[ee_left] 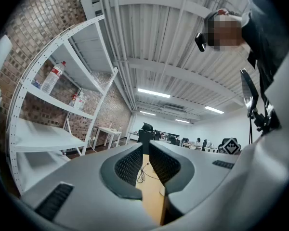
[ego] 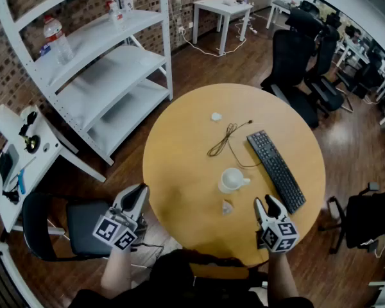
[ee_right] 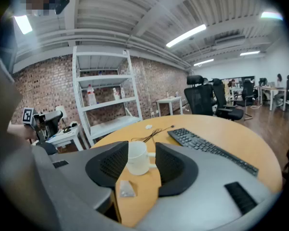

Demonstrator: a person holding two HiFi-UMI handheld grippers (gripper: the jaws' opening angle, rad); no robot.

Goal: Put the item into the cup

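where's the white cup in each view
Head view: cup near the middle of the table, left of the keyboard.
Left gripper view: cannot make it out.
Right gripper view: cup low centre, beyond the gap between the open jaws.
Shared landmark: the black cable, in all three.

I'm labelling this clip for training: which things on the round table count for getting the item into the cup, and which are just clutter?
For the job:
- white cup
- small packet lying on the table near the cup

Just lying about:
- black keyboard
- loose cable
- small white object at the far side
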